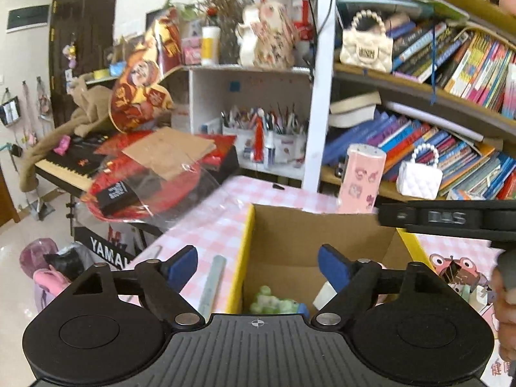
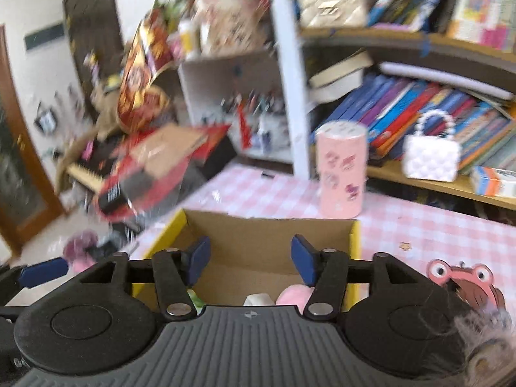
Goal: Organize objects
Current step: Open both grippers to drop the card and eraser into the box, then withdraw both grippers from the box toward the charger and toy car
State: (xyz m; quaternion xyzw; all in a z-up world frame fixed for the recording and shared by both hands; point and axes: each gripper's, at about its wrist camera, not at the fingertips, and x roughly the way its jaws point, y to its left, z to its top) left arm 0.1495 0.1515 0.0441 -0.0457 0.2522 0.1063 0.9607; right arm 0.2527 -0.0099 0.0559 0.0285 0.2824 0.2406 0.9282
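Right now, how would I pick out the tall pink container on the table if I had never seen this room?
Find the pink checked tablecloth in front of the bookshelf. Just beyond the far wall of the open cardboard box stands the pink container, upright. It is the only tall cylinder there, with cartoon stickers on its side, unlike the small white quilted handbag on the shelf behind.

Matt cardboard box [image 1: 283,235], glossy checked tablecloth [image 1: 219,219]
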